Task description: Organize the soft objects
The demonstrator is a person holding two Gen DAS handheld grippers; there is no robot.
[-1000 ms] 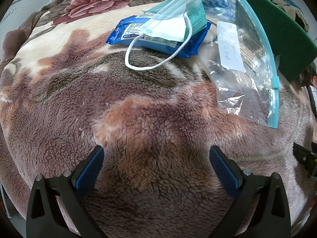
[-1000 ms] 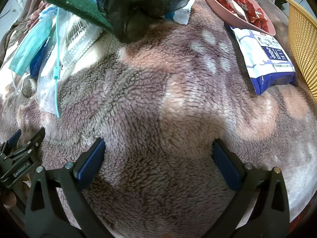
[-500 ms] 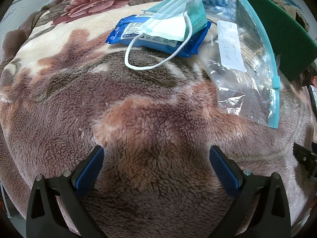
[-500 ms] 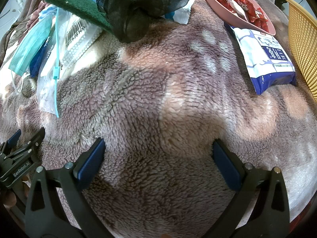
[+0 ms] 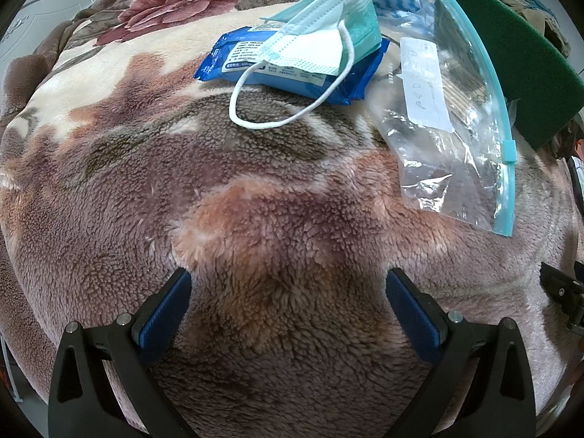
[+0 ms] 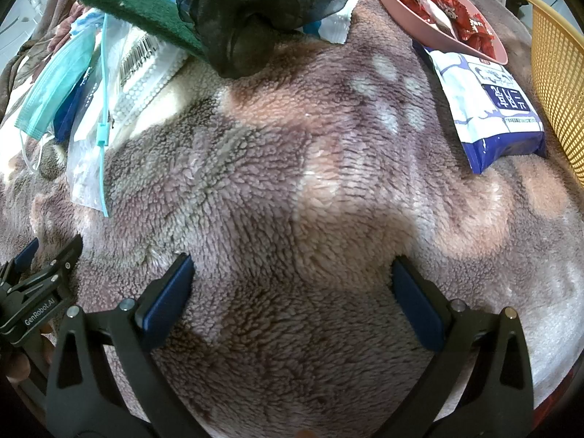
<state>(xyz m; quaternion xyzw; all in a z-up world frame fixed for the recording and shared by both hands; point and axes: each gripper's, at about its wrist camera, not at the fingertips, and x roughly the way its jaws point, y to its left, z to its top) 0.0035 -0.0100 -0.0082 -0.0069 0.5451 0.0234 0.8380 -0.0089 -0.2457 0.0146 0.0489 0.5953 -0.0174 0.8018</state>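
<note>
Claws point(image 5: 288, 292) point(image 6: 292, 281) wide apart, empty

Soft, even daylight across fleece blanket point(image 5: 277, 189); both views bright, no harsh contrast. Diffuse shadow pools beneath left gripper point(image 5: 288, 292) and right gripper point(image 6: 292, 281). Specular glare on clear zip bag point(image 5: 456, 138) and on blue-white packet point(image 6: 489, 109). Strong fisheye bending at edges, black vignette in corners. Centre pile sharp; rim detail soft and smeared, yellow basket point(image 6: 554, 73) slightly washed out.
</note>
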